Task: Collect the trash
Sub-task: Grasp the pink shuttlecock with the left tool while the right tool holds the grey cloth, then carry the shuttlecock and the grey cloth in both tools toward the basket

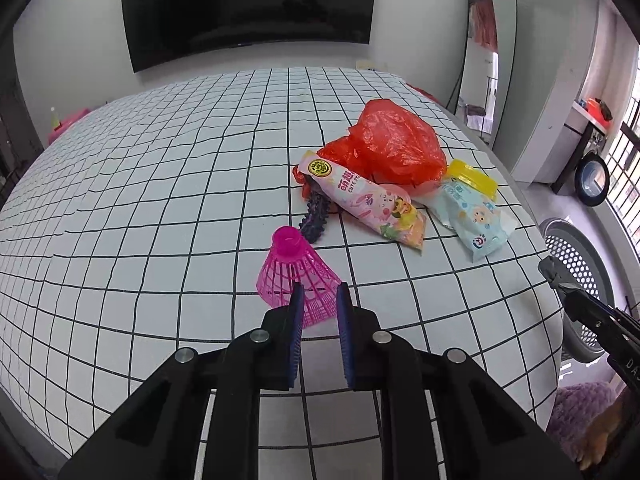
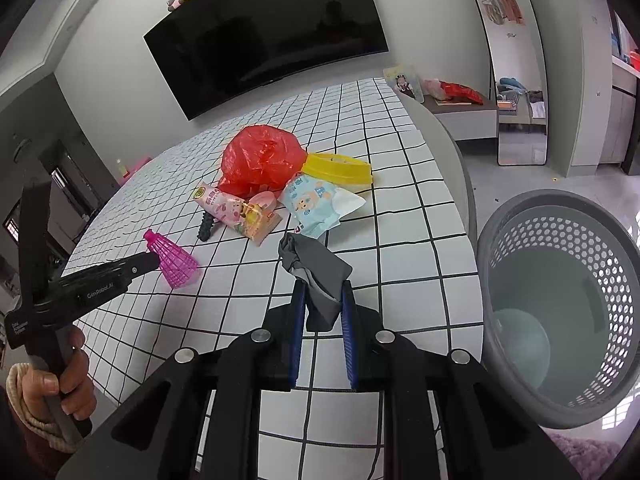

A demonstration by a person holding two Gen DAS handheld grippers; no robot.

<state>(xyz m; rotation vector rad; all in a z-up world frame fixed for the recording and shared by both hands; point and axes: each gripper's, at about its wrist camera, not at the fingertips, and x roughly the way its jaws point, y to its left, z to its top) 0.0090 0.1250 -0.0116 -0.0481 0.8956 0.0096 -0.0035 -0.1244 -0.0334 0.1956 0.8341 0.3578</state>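
Near bed edge: L tool [image 1: 320, 294] grips shuttlecock [image 1: 298, 276]; R tool [image 2: 323, 292] grips grey scrap [image 2: 316, 272].

black plastic left gripper [image 1: 320, 292] and right gripper [image 2: 323, 290]; blue ribbed pads [image 1: 297, 320]; silver screws behind pads; white lettering on side; rope loop at left hand [image 2: 52, 384].

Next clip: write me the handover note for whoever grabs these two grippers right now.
Left gripper: shut on the pink shuttlecock, by its skirt.
Right gripper: shut on a grey wrapper, above the bed near the grey basket.
On the checked bedspread: red bag, two snack packets, yellow lid, dark comb-like piece.
Done: two pieces gripped.
Left: drop both in the basket, then collect the pile.
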